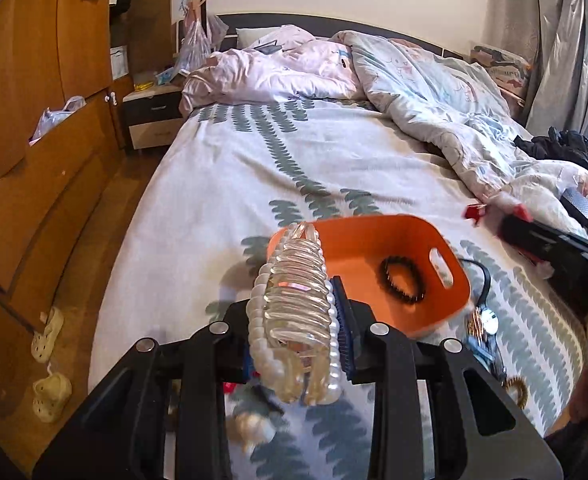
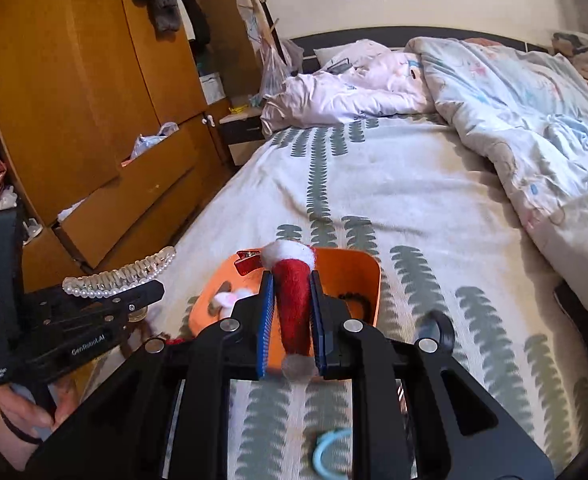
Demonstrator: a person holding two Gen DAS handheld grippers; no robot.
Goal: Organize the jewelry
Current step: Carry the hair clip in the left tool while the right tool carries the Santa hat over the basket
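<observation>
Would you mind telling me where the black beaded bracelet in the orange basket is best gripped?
Grip the black beaded bracelet across its near rim, coming from above: it lies flat on the orange basket floor, and the walls block any sideways approach.

Left tool (image 1: 300, 320), right tool (image 2: 292, 316) both clamped, angled down.

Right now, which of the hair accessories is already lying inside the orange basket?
The black spiral hair tie, on the floor of the orange basket. The clear pearl-trimmed claw clip and the Santa hat clip are each held in a tool above the bed.
</observation>
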